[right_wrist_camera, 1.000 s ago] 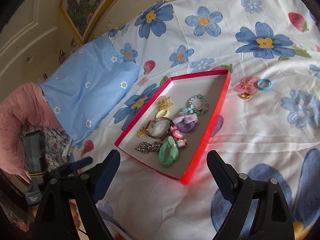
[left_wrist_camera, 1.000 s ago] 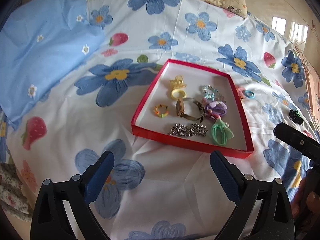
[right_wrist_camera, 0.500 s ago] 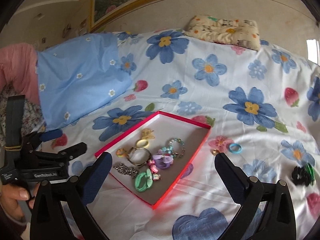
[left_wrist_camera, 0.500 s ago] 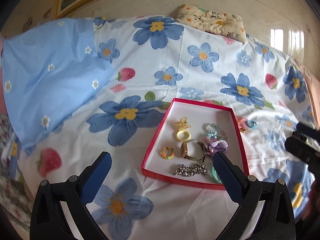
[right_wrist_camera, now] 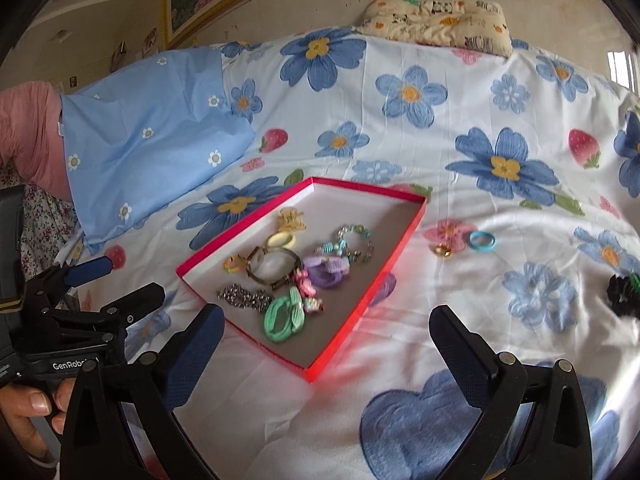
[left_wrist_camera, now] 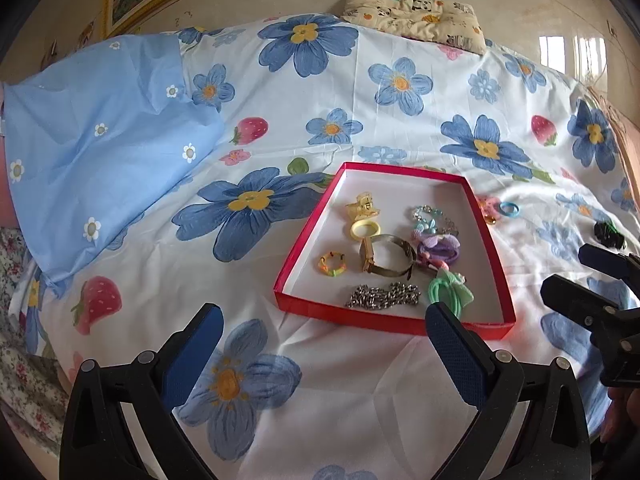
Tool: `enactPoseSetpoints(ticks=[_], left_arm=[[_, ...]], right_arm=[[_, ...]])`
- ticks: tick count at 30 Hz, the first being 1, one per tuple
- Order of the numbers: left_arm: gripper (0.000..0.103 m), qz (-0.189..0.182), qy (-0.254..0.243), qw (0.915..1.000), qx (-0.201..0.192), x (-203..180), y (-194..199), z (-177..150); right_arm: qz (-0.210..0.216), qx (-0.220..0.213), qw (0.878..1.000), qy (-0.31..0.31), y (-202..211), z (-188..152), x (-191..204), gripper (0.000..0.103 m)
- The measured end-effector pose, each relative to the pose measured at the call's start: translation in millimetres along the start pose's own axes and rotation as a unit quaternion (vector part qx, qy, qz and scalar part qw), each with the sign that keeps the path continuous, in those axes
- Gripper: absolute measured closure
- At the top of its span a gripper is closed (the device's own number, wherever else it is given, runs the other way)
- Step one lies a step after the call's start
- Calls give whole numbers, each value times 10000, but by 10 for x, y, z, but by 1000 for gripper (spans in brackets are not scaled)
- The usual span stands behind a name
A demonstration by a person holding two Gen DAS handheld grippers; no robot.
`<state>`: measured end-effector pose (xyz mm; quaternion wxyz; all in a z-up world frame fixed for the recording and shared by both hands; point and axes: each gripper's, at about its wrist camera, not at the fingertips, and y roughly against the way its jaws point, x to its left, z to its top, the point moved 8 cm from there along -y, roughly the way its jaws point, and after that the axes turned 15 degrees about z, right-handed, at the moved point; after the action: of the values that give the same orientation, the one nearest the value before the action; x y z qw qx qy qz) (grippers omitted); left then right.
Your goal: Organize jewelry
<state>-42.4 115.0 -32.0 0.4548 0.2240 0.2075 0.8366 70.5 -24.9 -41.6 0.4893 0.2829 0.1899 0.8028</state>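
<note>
A shallow red box (left_wrist_camera: 305, 236) lies on the flowered bedsheet. Inside it are a gold watch (left_wrist_camera: 384, 256), a silver chain (left_wrist_camera: 382, 296), a green hair tie (left_wrist_camera: 450, 294) and several more small pieces. On the sheet to the right of the box (right_wrist_camera: 360, 312) lie a blue ring (right_wrist_camera: 482, 240), a gold ring (right_wrist_camera: 441, 251) and a black scrunchie (right_wrist_camera: 622, 294). My left gripper (left_wrist_camera: 323, 316) hovers open before the box's near edge. My right gripper (right_wrist_camera: 326, 316) is open over the box's near right corner. Neither has anything between its fingers.
A light blue pillow (left_wrist_camera: 100, 140) lies at the left and a small patterned cushion (left_wrist_camera: 416, 16) against the far wall. The right gripper (left_wrist_camera: 580, 276) shows at the right edge of the left wrist view. A hand holds the left gripper (right_wrist_camera: 120, 280).
Both views have drawn back and tilted up, so the box looks smaller and farther. The right view has rolled level and its jaws have spread a little wider. Nothing was picked up.
</note>
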Motion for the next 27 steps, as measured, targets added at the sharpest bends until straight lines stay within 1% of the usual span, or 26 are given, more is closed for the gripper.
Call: enactPoseSetpoints(ticks=[3, 7, 13, 27], left_arm=[[1, -48, 5, 10000, 11, 13, 8, -24], [1, 33, -45, 10000, 77, 23, -24, -47], [1, 43, -35, 9999, 145, 29, -42, -59], [1, 40, -7, 9999, 113, 25, -14, -73]], right_arm=[[-10, 87, 10000, -41, -40, -65, -9, 0], [2, 134, 9999, -75, -68, -103, -16, 0], [-11, 200, 9998, -99, -99, -139, -28, 0], [25, 78, 9999, -59, -65, -96, 8, 0]])
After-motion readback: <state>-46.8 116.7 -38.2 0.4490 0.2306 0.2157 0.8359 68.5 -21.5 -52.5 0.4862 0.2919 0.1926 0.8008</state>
